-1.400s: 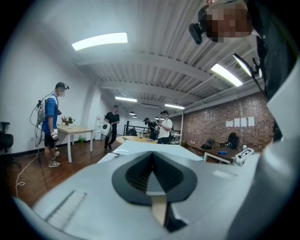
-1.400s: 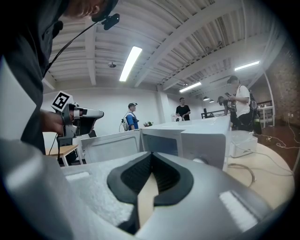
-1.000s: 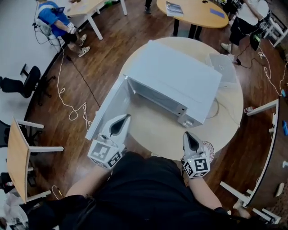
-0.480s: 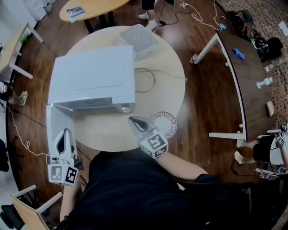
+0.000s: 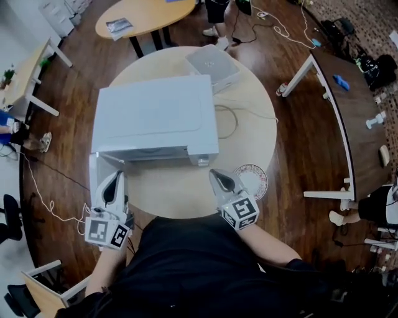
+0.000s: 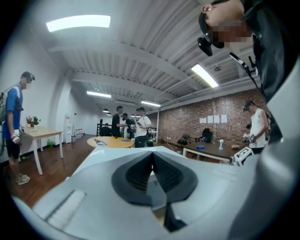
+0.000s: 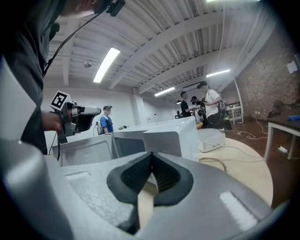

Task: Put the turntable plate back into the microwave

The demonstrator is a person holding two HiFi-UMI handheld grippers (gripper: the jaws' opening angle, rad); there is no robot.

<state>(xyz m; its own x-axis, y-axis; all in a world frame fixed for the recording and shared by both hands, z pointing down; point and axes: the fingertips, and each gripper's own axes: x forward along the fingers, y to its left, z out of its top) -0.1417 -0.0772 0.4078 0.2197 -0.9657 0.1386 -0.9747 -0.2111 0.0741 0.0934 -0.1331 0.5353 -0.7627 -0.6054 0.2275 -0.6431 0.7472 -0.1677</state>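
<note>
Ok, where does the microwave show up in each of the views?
Head view: the microwave sits centre left, on the round table.
Left gripper view: low centre, probably the microwave, a pale top stretching away.
Right gripper view: the microwave is left of centre, front towards the camera.
Shared landmark: the standing people beyond it.

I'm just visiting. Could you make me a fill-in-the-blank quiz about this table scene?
The microwave door stands ____.
The turntable plate lies on the ____, beside the right gripper.
The left gripper has its jaws ____.
Missing: open; table; shut.
</note>
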